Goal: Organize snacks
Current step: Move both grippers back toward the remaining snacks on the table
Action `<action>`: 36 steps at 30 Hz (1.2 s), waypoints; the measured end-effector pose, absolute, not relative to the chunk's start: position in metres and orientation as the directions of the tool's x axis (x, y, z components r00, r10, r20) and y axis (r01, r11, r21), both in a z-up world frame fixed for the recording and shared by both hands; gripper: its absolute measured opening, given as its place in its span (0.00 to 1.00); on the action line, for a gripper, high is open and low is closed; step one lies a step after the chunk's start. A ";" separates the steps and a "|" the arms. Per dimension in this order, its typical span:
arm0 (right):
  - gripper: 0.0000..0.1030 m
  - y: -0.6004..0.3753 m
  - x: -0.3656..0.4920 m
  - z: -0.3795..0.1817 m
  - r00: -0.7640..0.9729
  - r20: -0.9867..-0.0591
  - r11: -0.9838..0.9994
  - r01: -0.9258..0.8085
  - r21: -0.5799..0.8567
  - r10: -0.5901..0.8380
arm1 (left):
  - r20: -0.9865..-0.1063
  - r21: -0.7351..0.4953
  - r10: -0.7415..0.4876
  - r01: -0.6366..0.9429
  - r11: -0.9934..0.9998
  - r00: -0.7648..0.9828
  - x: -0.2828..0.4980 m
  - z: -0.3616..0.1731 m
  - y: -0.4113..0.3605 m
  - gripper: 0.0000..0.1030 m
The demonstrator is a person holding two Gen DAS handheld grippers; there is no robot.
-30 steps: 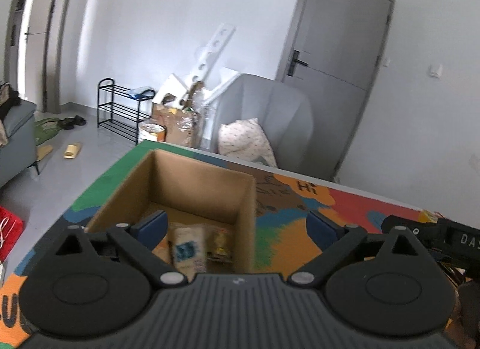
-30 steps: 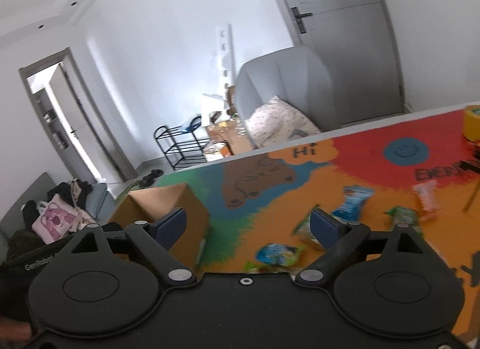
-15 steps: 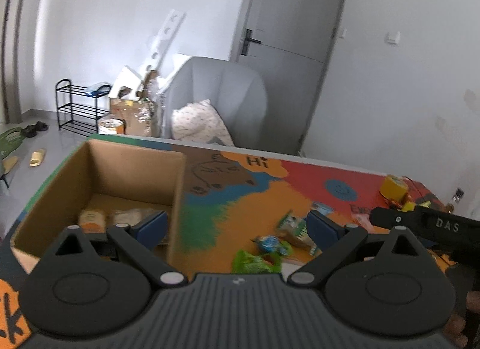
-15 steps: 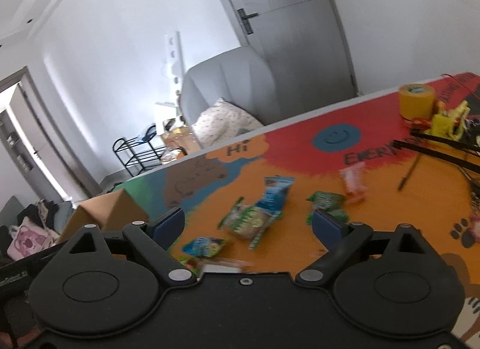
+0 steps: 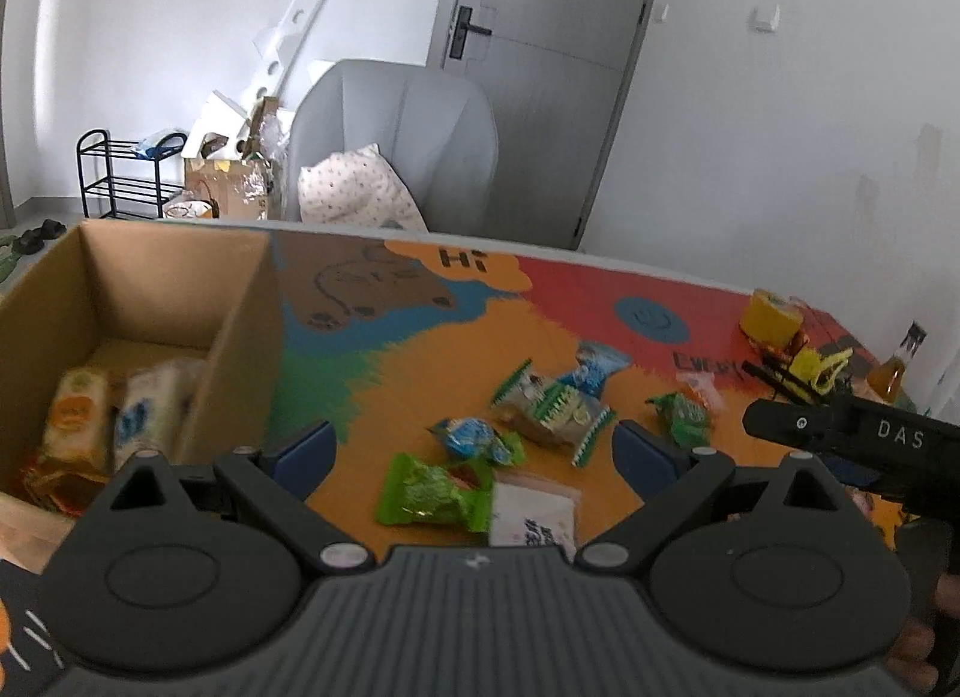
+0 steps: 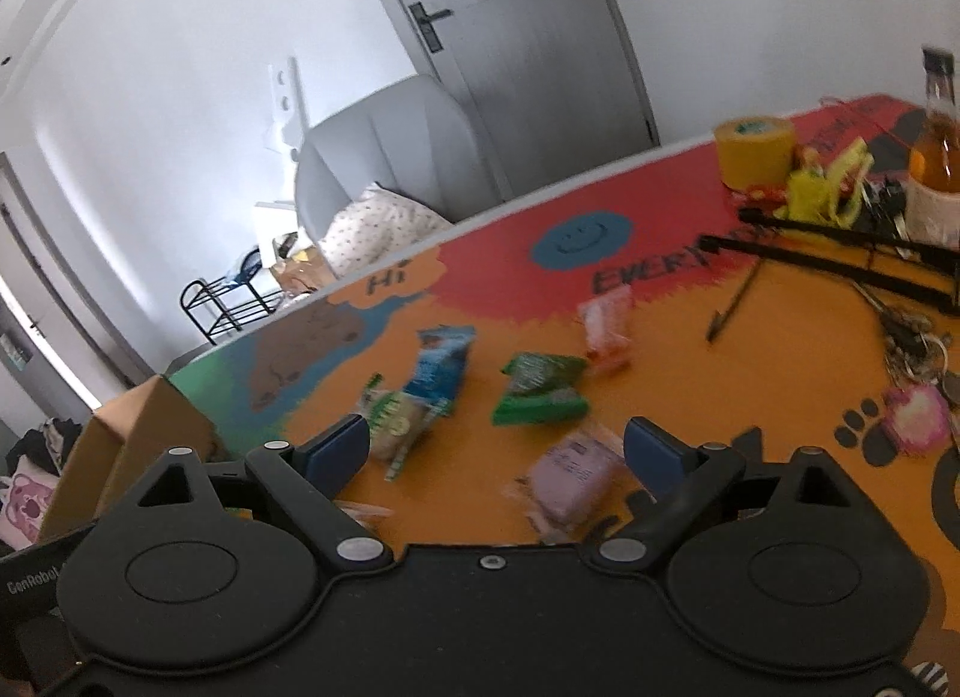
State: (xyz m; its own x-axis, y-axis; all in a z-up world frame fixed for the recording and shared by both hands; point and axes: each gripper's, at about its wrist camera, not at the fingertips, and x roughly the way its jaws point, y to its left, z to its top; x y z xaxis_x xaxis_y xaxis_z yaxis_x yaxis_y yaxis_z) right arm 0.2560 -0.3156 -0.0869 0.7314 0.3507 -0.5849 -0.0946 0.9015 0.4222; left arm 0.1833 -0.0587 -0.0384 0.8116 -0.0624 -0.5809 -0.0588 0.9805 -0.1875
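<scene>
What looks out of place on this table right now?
Several snack packets lie scattered loose on the colourful table instead of in the cardboard box, which already holds a few. Nothing looks spilled or torn, though the purple packet is blurred.

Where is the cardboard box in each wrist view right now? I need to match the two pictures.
Left wrist: the cardboard box fills the left side, open top toward the camera, snack packets inside.
Right wrist: only its corner shows at the lower left, just above the right gripper.
Shared landmark: the orange "Hi" patch on the painted table, right of the box in both.
</scene>
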 end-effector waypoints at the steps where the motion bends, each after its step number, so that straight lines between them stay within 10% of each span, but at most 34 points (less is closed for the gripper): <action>1: 0.90 -0.317 0.257 -0.090 0.729 -0.591 0.903 -0.086 0.421 0.345 | -0.586 -0.181 -0.061 -0.057 0.982 0.808 0.185 -0.041 -0.063 0.95; 19: 0.88 -0.315 0.287 -0.136 0.739 -0.639 0.950 -0.008 0.311 0.215 | -0.709 -0.222 -0.122 -0.055 0.974 0.694 0.215 -0.091 -0.083 0.72; 36: 0.72 -0.327 0.259 -0.134 0.736 -0.660 0.975 0.001 0.223 0.151 | -0.707 -0.142 -0.064 -0.053 0.988 0.704 0.216 -0.104 -0.106 0.72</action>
State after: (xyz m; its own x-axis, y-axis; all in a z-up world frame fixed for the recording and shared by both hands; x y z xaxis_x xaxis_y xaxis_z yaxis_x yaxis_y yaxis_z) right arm 0.2586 -0.3274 -0.1338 0.7359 0.1505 -0.6601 0.0008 0.9748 0.2232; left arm 0.2158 -0.1061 -0.1039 0.7039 -0.0637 -0.7074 -0.0529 0.9885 -0.1417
